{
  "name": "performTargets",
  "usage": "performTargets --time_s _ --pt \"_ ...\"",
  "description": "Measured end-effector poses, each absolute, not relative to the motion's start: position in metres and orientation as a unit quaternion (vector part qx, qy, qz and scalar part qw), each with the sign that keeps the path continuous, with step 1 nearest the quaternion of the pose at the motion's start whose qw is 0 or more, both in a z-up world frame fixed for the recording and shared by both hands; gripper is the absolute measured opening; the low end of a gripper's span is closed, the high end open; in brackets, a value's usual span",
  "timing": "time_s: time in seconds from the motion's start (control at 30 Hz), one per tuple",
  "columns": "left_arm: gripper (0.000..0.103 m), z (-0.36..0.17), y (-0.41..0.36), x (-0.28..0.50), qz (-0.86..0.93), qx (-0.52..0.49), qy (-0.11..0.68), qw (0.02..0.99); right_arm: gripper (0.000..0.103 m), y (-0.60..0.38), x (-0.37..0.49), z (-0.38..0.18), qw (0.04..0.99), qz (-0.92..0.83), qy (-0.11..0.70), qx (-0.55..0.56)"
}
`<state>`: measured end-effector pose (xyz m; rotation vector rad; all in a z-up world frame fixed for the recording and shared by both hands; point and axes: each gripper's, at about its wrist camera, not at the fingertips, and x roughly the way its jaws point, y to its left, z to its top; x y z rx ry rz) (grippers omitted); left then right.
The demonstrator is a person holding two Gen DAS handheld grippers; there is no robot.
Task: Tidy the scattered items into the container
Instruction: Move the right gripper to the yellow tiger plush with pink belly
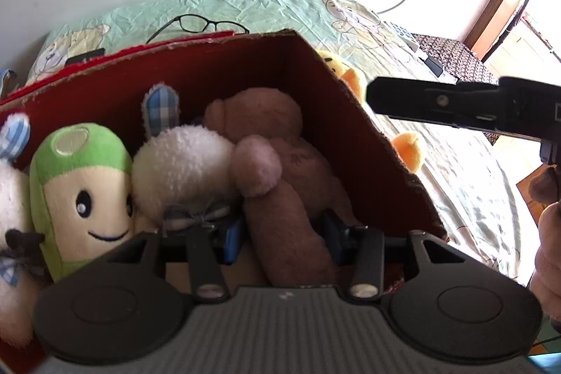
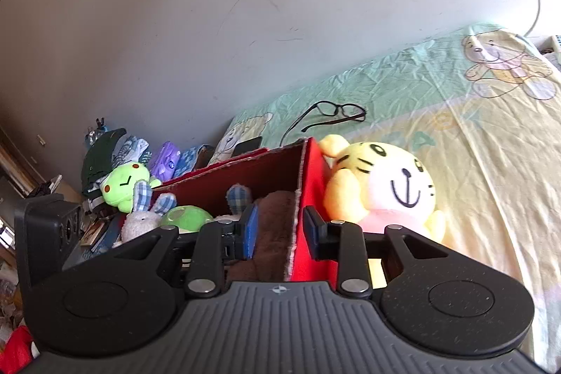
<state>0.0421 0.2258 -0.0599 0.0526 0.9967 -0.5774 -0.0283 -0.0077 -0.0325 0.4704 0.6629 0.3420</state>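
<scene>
Left gripper (image 1: 284, 235), lower centre: clamped on brown plush (image 1: 280, 184) inside red box (image 1: 368, 114). Right gripper (image 2: 280, 230): astride box wall, contact unclear. Risk: tipping box, spilling toys.

Black-framed glasses (image 2: 333, 114) lie on the bear-print bedsheet (image 2: 473, 135) near a white wall (image 2: 210, 23).

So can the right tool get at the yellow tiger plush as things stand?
Probably yes. The yellow tiger plush lies uncovered on the bed, right beside the right tool. The box wall stands between the tool's jaws, though, so it must shift sideways first.
</scene>
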Motion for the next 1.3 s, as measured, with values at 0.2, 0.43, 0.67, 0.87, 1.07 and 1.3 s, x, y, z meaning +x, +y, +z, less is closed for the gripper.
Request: performTargets --time_s 0.2,0.43,0.67,0.87,1.07,1.3 --pt "0.05 -0.052 0.239 0.035 -0.274 0.001 0.464 0.842 0.032 -0.037 -0.041 -0.055 0.895 0.11 0.347 0.257" --pt "0.049 -0.046 0.241 0.03 -0.278 -0.029 0.455 0.845 0.032 -0.049 -0.046 -0.084 0.886 0.081 0.386 0.246" --pt "0.049 -0.018 0.227 0.023 -0.284 -0.04 0.418 0.862 0.032 -0.065 -0.037 -0.099 0.884 0.09 0.405 0.214" --pt "0.049 0.004 0.189 0.015 -0.298 -0.029 0.391 0.87 0.034 -0.082 -0.025 -0.113 0.866 0.126 0.43 0.223" --pt "0.052 0.004 0.137 0.004 -0.314 0.016 0.393 0.864 0.037 -0.093 -0.011 -0.13 0.837 0.168 0.446 0.27" --pt "0.049 -0.015 0.095 0.012 -0.288 0.045 0.427 0.856 0.031 -0.108 0.006 -0.148 0.805 0.198 0.456 0.324"
